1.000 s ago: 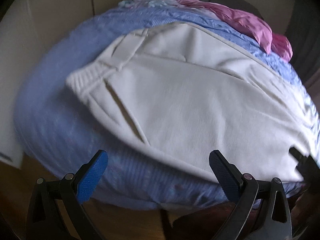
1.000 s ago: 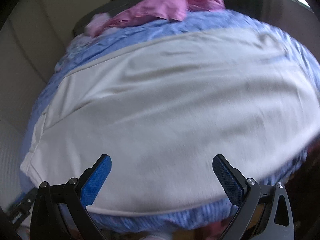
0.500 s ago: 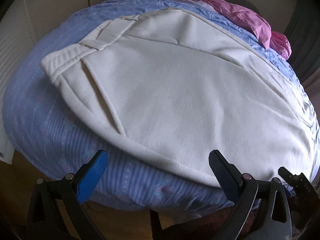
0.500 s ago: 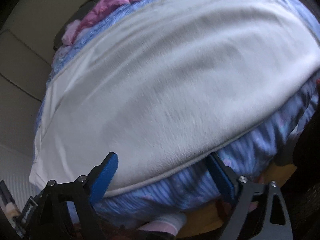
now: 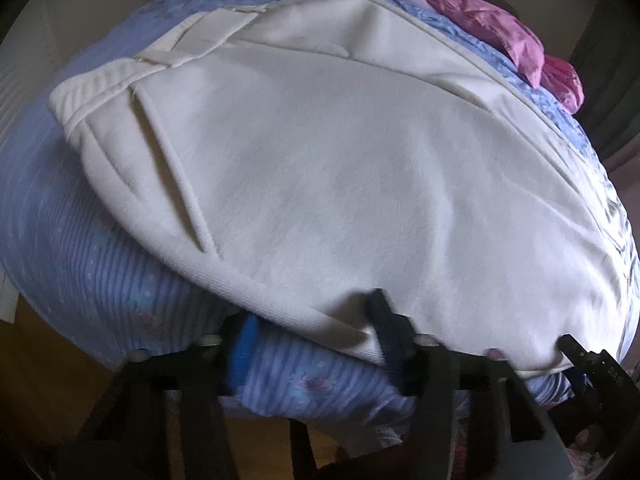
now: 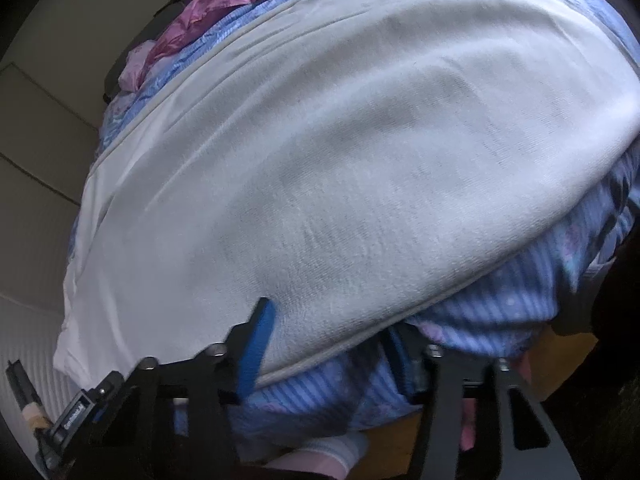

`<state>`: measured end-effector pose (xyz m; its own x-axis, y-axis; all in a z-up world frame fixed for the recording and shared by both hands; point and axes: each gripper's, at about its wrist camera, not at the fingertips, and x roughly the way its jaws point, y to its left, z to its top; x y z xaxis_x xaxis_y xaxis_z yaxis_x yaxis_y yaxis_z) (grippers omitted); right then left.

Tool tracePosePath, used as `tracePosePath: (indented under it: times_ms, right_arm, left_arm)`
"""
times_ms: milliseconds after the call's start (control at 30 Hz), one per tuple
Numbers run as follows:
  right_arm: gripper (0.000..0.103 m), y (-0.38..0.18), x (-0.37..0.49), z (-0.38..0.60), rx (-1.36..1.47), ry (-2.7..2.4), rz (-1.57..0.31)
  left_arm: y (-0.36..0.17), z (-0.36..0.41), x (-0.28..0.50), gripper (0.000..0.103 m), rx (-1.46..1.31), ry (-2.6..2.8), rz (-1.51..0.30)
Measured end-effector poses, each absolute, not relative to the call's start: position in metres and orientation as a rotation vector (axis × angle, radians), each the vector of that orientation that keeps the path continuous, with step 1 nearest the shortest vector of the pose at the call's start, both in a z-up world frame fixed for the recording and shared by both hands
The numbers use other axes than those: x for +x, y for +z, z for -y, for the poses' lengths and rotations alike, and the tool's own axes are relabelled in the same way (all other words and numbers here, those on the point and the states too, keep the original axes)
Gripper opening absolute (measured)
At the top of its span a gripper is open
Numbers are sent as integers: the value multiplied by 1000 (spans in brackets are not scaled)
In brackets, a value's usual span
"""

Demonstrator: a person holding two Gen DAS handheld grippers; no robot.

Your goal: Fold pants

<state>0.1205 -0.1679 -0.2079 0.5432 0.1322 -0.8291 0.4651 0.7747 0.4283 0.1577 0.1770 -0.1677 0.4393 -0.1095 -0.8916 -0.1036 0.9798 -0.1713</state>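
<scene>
I have the white pants (image 5: 344, 168) spread flat across the blue striped bedspread (image 5: 80, 264), waistband toward the far left in my left camera and the near edge running along the front of the bed. My left gripper (image 5: 316, 340) sits at that near edge: its jaws have just been closing, and the hem of the pants and a fold of the bedspread lie between them, with the right-hand finger (image 5: 388, 332) pressing down onto the white cloth and the left one against the blue stripes, so it looks clamped on the pants' edge. My right gripper (image 6: 324, 344) is further along the same edge; its jaws have also just been closing, the left finger (image 6: 256, 348) lying on top of the white fabric and the other one tucked below the hem against the bedspread, pinching the pants. A pink garment (image 6: 224, 4) lies bunched at the far side of the bed, well apart from both grippers.
</scene>
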Motion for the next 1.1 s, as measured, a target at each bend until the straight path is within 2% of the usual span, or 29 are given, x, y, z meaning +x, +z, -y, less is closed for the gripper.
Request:
tracePosePath:
  times_ms: [33,100,267,467,767,933,1100]
  right_arm:
    - [41,-207,119,169,683,-218,-990]
    - [26,-202,118,172,680,-212,-974]
    - [16,-189,116,177,671,-202,-936]
    - [15,-160,109,179,656,-170,-846]
    - [14,-75,99,180,596,-64,-641]
    - [14,-42,117,189,577,-57,-601]
    - [14,-18,161,202,571,-54,-643]
  left_arm:
    - [-167,-176,157,31,-210,-5,-1115]
    - [-164,-176,156,24,-206,0,-1103]
    - [-147,-171,148,16,-180,27,-1012]
    - [-112,-170,141,15,-186,47,-886]
    - [-30,-163,141,14,-206,47,-688]
    - [5,-151,174,14,-184,34,-645]
    - [27,-138,224,14,-142,33,-659]
